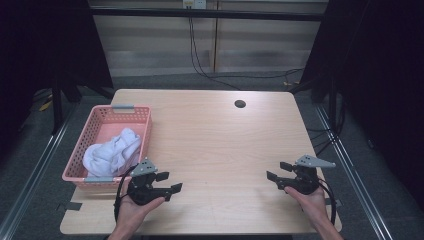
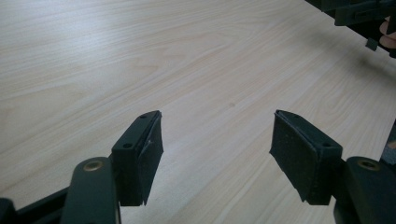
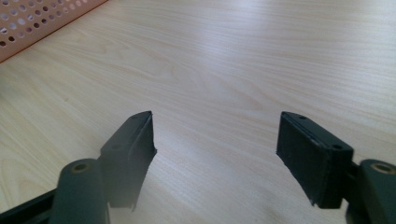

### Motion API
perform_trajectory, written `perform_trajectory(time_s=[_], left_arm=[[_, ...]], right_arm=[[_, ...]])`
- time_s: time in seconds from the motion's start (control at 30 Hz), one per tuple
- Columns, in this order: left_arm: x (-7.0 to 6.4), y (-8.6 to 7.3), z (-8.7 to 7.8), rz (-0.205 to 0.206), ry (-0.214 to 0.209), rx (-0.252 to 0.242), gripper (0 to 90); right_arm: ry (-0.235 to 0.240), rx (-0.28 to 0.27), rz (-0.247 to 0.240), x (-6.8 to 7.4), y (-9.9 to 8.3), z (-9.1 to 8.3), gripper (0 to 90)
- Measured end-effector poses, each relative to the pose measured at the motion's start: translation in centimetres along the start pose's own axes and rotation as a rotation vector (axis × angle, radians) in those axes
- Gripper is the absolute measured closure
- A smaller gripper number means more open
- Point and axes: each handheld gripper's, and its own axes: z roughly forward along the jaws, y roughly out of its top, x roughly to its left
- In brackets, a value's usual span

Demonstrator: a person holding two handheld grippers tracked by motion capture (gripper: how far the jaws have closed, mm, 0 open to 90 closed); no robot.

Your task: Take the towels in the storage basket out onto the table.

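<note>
Nothing gripped yet: left gripper [image 1: 162, 183] and right gripper [image 1: 281, 172] both held low over the bare wooden surface [image 1: 220, 145], fingers [image 2: 140, 156] spread wide with only wood grain between them. White cloth [image 1: 111, 151] bunched inside the pink basket [image 1: 141, 111] at the left edge, just beside the left gripper but untouched. Judging from this, all the handling of the cloth still ahead, starting with a reach into the basket.
</note>
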Motion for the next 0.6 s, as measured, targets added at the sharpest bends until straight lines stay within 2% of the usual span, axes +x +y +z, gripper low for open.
perform_trajectory(time_s=[0.1,0.23,0.3,0.43,0.47,0.53,0.6], left_arm=[[0.1,0.0,-0.1,-0.001,0.004,-0.002,34.0],[0.3,0.0,-0.1,-0.007,0.012,0.008,33.4],[0.2,0.0,-0.1,-0.004,0.004,0.010,31.9],[-0.3,-0.1,0.0,0.021,0.031,0.042,31.5],[-0.5,0.0,-0.6,0.034,0.036,0.047,30.3],[-0.6,0.2,-1.0,0.033,0.046,0.043,29.3],[-0.4,0.8,-2.5,0.028,0.066,0.025,26.5]], right_arm=[[0.011,0.000,0.005,0.1,0.0,0.0,25.2],[0.025,0.014,-0.014,0.6,-0.2,0.0,24.0],[0.031,0.006,-0.031,1.0,0.0,0.1,23.1],[0.039,0.007,-0.043,1.2,0.3,0.2,22.0],[0.044,0.006,-0.052,1.3,0.4,0.2,21.8],[0.044,0.004,-0.056,1.3,0.4,0.2,21.7],[0.047,0.010,-0.058,1.3,0.4,0.4,20.8]])
